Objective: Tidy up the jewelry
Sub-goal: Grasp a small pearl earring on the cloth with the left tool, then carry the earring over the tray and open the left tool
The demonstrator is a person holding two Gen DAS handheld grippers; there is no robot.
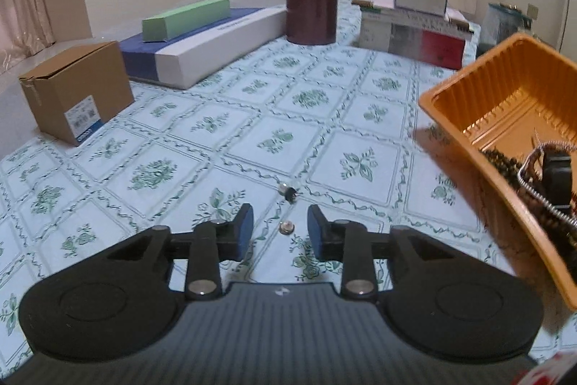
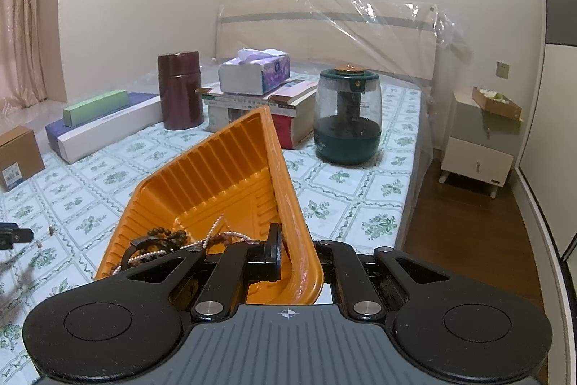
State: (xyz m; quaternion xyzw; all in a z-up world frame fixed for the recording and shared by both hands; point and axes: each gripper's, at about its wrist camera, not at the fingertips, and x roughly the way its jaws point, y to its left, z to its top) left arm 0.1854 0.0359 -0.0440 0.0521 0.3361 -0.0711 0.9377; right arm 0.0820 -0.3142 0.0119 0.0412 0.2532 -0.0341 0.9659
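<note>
1. Two small earrings lie loose on the bed [image 1: 252, 89] in the left wrist view: a round stud [image 1: 286, 227] right between the fingertips of the left gripper [image 1: 280, 233], and a second piece [image 1: 288, 193] just beyond it. The jaws stand partly open and hold nothing. To do the step well, I judge the jaws should come down square over the stud and close gently, since so small a thing may sink into the sheet or slip out.
2. In the right wrist view, the right gripper [image 2: 294, 255] is clamped on the near wall of the orange tray [image 2: 216, 168], held tilted above the bed. Beaded bracelets [image 2: 169, 235] and a pearl strand [image 2: 212, 230] lie at its low end. Keeping the tray near and steady would ease the drop.
</note>
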